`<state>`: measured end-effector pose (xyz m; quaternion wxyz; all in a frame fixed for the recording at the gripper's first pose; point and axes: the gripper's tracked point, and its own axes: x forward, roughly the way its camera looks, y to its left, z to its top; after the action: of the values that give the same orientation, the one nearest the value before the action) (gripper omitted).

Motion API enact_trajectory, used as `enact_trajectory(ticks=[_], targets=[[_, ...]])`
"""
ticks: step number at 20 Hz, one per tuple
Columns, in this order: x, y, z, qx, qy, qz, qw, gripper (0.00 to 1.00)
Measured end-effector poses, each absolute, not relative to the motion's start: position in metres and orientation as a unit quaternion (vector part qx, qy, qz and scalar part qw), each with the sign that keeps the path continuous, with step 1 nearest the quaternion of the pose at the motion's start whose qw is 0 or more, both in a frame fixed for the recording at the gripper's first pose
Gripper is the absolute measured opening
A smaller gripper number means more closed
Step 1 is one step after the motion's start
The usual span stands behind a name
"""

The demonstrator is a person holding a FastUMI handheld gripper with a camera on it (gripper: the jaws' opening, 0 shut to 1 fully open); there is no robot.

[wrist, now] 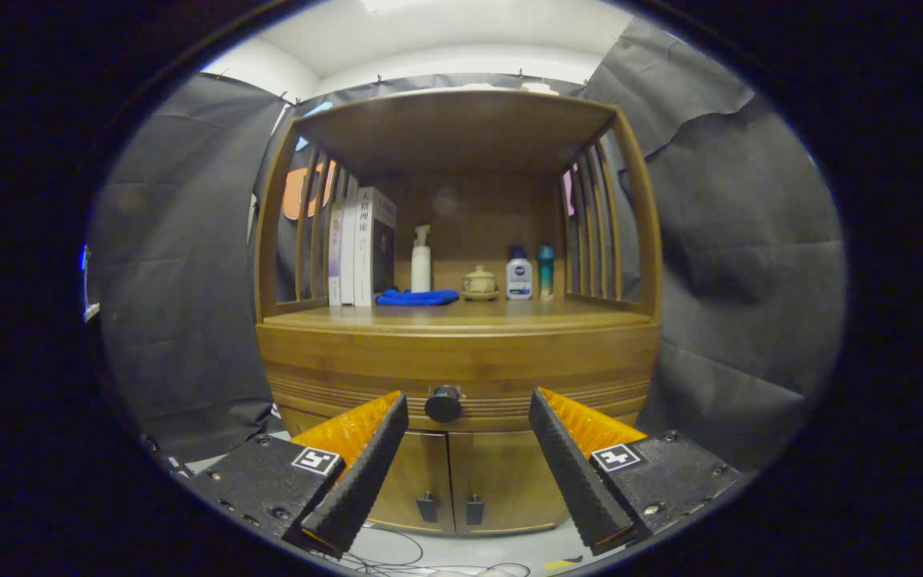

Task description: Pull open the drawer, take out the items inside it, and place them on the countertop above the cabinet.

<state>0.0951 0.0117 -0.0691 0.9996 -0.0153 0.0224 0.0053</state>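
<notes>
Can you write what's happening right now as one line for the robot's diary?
stage: approach | gripper: open, holding nothing | knob: between fingers, beyond them | drawer: closed | countertop: books, cloth, bottles, small pot

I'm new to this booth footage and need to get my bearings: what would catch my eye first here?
The wooden cabinet straight ahead, with its closed drawer and dark round knob just beyond the open gripper, slightly nearer one finger. Next, the countertop under the shelf roof: books upright at one end, then a blue cloth, a white spray bottle, a small jar and two bottles.
</notes>
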Motion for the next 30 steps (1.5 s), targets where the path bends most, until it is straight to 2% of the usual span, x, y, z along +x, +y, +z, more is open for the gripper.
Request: enact_trajectory(ticks=[6,8,15,17,22,30], targets=[[0.171,0.017,-0.105,0.006,0.057,0.0,0.998,0.99],[0.188,0.02,-0.111,0.001,0.065,-0.001,0.998,0.96],[0.205,0.017,-0.116,-0.008,0.06,-0.018,0.998,0.52],[0.205,0.02,-0.118,0.014,0.067,-0.017,0.998,0.47],[0.203,0.021,-0.118,0.024,0.073,-0.006,0.997,0.38],[0.166,0.019,-0.123,0.029,0.076,-0.004,0.997,0.35]])
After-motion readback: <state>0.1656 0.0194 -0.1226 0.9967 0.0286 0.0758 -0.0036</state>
